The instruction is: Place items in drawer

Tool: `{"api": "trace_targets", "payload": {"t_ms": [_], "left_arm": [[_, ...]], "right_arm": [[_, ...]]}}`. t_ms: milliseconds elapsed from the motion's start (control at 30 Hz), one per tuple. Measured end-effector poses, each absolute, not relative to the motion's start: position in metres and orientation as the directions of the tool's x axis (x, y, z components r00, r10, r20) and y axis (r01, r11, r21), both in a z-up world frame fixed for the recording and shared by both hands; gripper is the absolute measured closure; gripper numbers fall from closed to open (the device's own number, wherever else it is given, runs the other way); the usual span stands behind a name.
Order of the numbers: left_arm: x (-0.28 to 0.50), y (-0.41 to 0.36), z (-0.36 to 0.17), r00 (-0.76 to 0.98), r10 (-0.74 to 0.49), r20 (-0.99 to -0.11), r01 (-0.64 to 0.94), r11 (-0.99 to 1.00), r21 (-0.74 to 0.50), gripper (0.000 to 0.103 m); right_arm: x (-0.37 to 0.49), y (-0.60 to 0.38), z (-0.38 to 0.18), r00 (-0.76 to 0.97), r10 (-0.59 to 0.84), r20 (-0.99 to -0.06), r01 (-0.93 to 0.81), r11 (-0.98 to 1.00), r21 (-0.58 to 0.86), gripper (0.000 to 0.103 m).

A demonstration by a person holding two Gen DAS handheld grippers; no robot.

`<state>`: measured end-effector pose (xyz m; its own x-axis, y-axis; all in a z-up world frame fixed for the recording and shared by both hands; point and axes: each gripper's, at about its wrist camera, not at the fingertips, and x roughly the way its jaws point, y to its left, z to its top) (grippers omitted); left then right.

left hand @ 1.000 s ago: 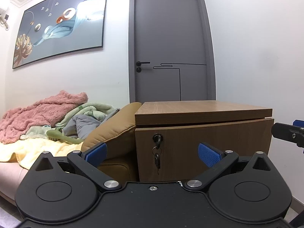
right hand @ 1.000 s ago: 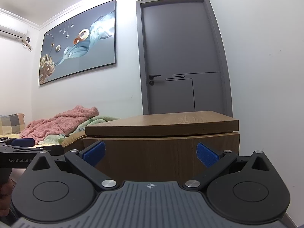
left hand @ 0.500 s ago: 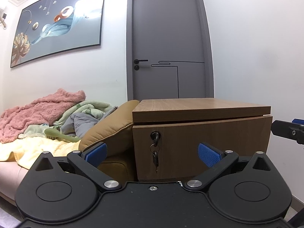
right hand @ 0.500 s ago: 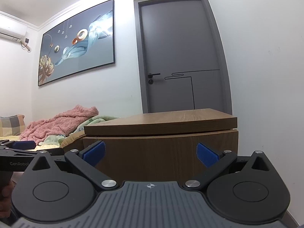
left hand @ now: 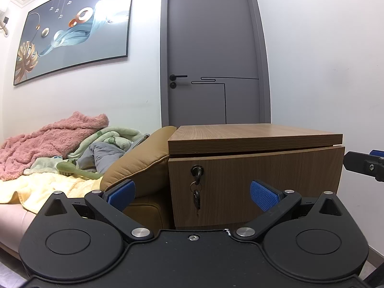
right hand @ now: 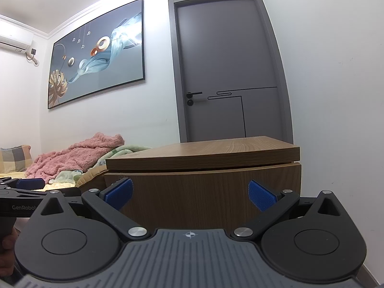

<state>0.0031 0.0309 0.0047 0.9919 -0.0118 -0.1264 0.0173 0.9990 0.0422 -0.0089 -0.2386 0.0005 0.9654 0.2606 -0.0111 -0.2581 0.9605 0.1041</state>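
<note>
A wooden nightstand (left hand: 254,139) stands ahead, its drawer front (left hand: 264,180) shut, with a key (left hand: 196,193) hanging from the lock at the upper left of the front. My left gripper (left hand: 193,193) is open and empty, a short way in front of the drawer. My right gripper (right hand: 190,194) is open and empty, facing the same drawer front (right hand: 204,196) from the right. The right gripper's tip shows at the right edge of the left wrist view (left hand: 364,165). No items for the drawer are in view.
A brown leather cushion (left hand: 139,165) leans against the nightstand's left side. A bed with a pink blanket (left hand: 48,144) and other bedding lies to the left. A grey door (left hand: 211,55) and a white wall (left hand: 324,72) stand behind the nightstand.
Both grippers have dropped slightly and tilted, so the nightstand sits a little higher in both views. Both stay open.
</note>
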Motion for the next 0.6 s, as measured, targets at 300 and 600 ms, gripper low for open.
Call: {"api": "trace_targets", "payload": {"t_ms": [300, 600], "left_arm": [[0.0034, 0.0304, 0.0040, 0.992, -0.010, -0.127, 0.015, 0.999, 0.044, 0.001], [0.0029, 0.0307, 0.0039, 0.992, -0.009, -0.124, 0.015, 0.999, 0.044, 0.001]], "right_arm": [[-0.0088, -0.2380, -0.0008, 0.967, 0.254, -0.010, -0.252, 0.962, 0.102, 0.000], [-0.0093, -0.2371, -0.0020, 0.970, 0.245, -0.010, -0.243, 0.965, 0.098, 0.000]]}}
